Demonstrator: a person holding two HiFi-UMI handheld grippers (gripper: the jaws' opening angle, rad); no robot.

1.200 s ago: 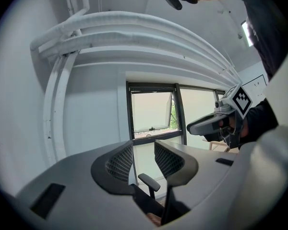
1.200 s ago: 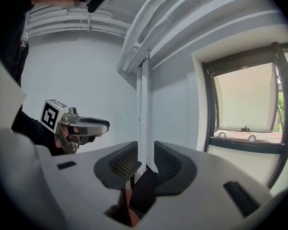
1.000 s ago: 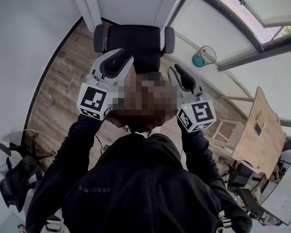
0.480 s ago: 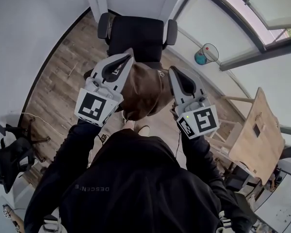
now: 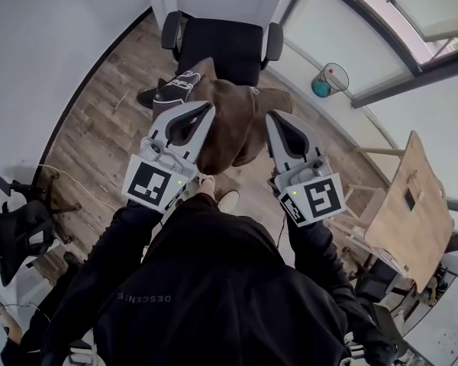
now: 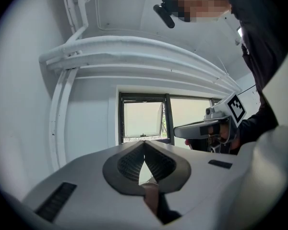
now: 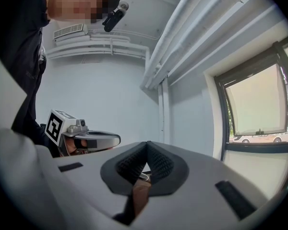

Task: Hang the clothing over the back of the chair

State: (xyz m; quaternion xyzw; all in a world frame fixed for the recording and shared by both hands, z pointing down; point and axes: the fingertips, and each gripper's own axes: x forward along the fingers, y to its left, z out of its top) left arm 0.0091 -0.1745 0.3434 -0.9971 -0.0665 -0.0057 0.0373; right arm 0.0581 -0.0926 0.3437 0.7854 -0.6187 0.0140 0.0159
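Clothing (image 5: 233,124) gripped, not yet hung.
Left gripper (image 5: 204,110) and right gripper (image 5: 272,117) fingers pinch it; the chair (image 5: 225,40) beyond them is bare.

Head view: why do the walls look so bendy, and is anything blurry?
Head view: a wide lens bows the walls and floorboards; the brown clothing and chair look sharp. Left gripper view: dark rounded corners, window pale and bright. Right gripper view: pipes curve, window glares.

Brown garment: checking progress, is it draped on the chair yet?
Not yet: left gripper and right gripper hold the garment bunched before the chair.
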